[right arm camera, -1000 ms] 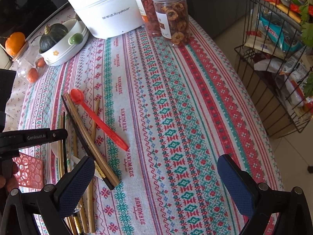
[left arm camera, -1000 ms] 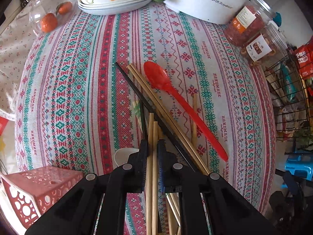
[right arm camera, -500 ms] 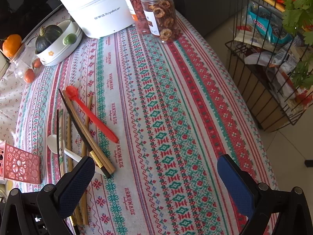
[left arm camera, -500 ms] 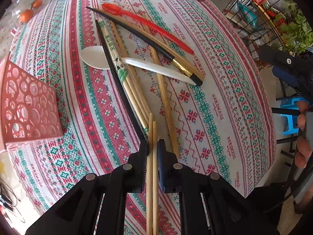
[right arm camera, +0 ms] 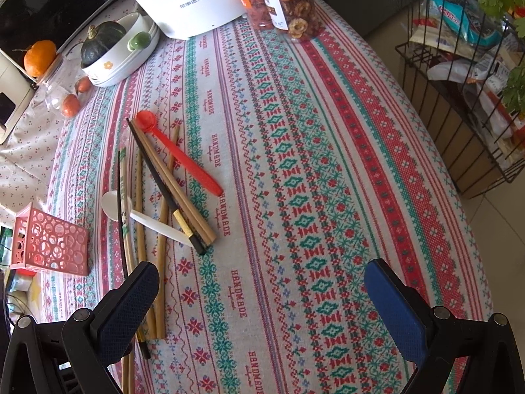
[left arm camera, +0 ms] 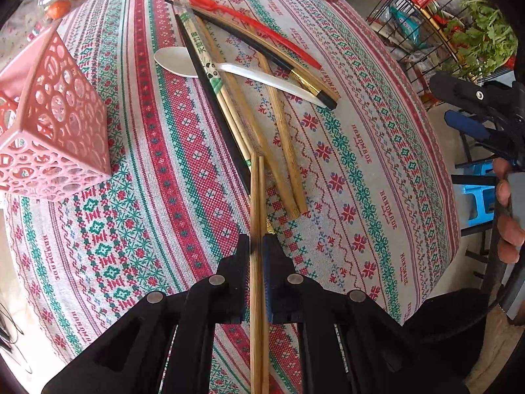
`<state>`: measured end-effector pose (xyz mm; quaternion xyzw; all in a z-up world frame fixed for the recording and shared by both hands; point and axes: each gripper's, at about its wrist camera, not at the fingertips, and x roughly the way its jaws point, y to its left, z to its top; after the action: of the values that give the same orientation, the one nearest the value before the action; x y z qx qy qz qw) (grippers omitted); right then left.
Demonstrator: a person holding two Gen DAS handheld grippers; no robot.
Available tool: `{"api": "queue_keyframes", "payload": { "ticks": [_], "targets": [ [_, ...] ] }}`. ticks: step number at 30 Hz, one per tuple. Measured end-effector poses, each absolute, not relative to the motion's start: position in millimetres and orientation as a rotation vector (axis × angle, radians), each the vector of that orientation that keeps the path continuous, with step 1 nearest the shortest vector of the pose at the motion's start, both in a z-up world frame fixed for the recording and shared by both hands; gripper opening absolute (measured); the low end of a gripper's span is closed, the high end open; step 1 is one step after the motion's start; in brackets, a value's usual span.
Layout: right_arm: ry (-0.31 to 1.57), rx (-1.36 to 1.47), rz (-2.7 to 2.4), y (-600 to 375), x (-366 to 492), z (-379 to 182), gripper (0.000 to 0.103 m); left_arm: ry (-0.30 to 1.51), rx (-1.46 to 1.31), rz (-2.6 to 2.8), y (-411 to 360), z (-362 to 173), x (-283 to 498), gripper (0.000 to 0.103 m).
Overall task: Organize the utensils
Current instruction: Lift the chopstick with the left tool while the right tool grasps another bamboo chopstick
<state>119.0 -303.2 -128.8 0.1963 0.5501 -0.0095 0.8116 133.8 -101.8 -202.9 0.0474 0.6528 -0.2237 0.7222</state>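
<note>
Left gripper (left arm camera: 257,249) has swung off the utensil pile since a second ago: the pink holder (left arm camera: 55,115), then only a corner at the view's lower left, now fills the left side, and the pile lies ahead and right of it. The pair of bamboo chopsticks (left arm camera: 257,197) has stayed clamped throughout; the jaws are pinching both sticks side by side about mid-length.

Landmark: the pink holder, seen from the left wrist.
- Holder: upright on the tablecloth (left arm camera: 361,151), mouth facing up and not visible from this angle.
- Held pair: right of the holder, well apart. Long axis runs along the fingers, steeply downward, tips just over the loose pile's near ends.
- Loose pile, further right: black chopstick (left arm camera: 213,115), white spoon (left arm camera: 183,63), red spoon (left arm camera: 262,29), long axes fanned away from the holder.
- Right gripper (right arm camera: 259,282): jaws spread wide, empty, far right.

Risks:
- Mid-length pinch: the sticks could scissor or slide.
- Tips catching the perforated wall would likely tip the light holder.
- Tips could drag through the pile on the way across.
</note>
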Motion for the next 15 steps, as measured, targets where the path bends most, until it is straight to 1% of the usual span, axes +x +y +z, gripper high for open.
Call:
{"api": "queue_keyframes", "payload": {
  "ticks": [7, 9, 11, 15],
  "targets": [
    [1.231, 0.513, 0.168, -268.5, 107.2, -138.6, 0.103, 1.363, 0.042, -0.457, -60.6, -184.6, 120.6, 0.004],
    [1.245, 0.522, 0.198, -255.8, 102.7, -142.0, 0.099, 1.311, 0.023, -0.446, -50.0, -170.6, 114.8, 0.004],
    [1.269, 0.530, 0.240, -240.9, 98.4, -147.3, 0.092, 1.243, 0.018, -0.436, -35.2, -154.0, 105.9, 0.004],
    [1.323, 0.534, 0.321, -209.4, 93.9, -162.8, 0.081, 1.125, 0.001, -0.408, -23.5, -129.1, 91.8, 0.004]
  ]
}}
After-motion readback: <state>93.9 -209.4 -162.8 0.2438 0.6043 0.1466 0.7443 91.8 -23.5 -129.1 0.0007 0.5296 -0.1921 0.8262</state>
